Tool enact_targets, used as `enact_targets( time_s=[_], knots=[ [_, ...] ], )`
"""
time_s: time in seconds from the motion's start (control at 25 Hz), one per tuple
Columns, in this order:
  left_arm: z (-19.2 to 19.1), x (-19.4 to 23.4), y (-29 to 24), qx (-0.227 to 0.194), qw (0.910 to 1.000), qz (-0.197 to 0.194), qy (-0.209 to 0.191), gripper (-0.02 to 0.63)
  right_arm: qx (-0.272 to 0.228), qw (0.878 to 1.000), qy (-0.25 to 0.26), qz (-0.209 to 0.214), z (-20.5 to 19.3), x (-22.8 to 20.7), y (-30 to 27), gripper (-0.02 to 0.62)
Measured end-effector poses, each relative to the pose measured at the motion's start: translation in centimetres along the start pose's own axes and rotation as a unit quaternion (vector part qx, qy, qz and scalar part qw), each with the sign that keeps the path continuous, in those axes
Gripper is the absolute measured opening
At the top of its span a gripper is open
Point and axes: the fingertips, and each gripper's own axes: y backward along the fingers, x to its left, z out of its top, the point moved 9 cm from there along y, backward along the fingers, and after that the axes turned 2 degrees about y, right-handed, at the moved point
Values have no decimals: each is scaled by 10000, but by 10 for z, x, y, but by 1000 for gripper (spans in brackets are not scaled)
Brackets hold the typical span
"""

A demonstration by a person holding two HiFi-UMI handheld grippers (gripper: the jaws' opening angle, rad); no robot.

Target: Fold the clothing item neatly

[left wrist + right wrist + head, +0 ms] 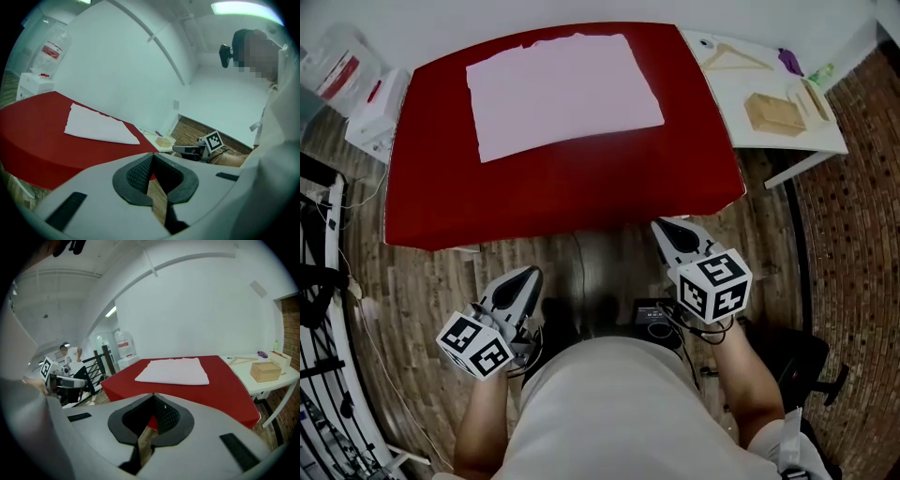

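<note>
On the far half of the red bench (562, 192) lies the clothing item (562, 92), a pale pink cloth spread flat as a rough rectangle. Its far edge is slightly uneven, and red surface shows on all sides of it. Nothing touches it.

Both claws are held on the near side of the bench, over the wooden floor (591, 248) and close to the person's body, well apart from the cloth.

- **Left claw** (528, 274): it points toward the bench. In the left gripper view its dark pads are drawn together at the tips, with nothing between them.
- **Right claw** (662, 226): its tip lies just short of the bench's near edge. In the right gripper view it is likewise closed and empty, its jaws framing only floor and bench edge.
- **Marker cubes:** one sits at the rear of each claw, left (475, 345) and right (714, 284).

Just beside the bench's right end stands a white side table (733, 98), which bears a wooden hanger (733, 58) and a wooden box (776, 112).
</note>
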Motion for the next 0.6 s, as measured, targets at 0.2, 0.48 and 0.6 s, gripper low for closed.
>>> enact_targets(
  time_s=[0.2,0.48,0.6],
  knots=[
    [-1,-2,11,132,9998,-135,-25,5,-63,9998,-198,-68,-1,12,14,15],
    [10,16,39,181,9995,-262,-80,5,-265,9988,-383,-120,13,42,9,14],
    [8,21,46,226,9991,-355,-53,5,-346,9985,-386,-155,18,53,9,14]
  ],
)
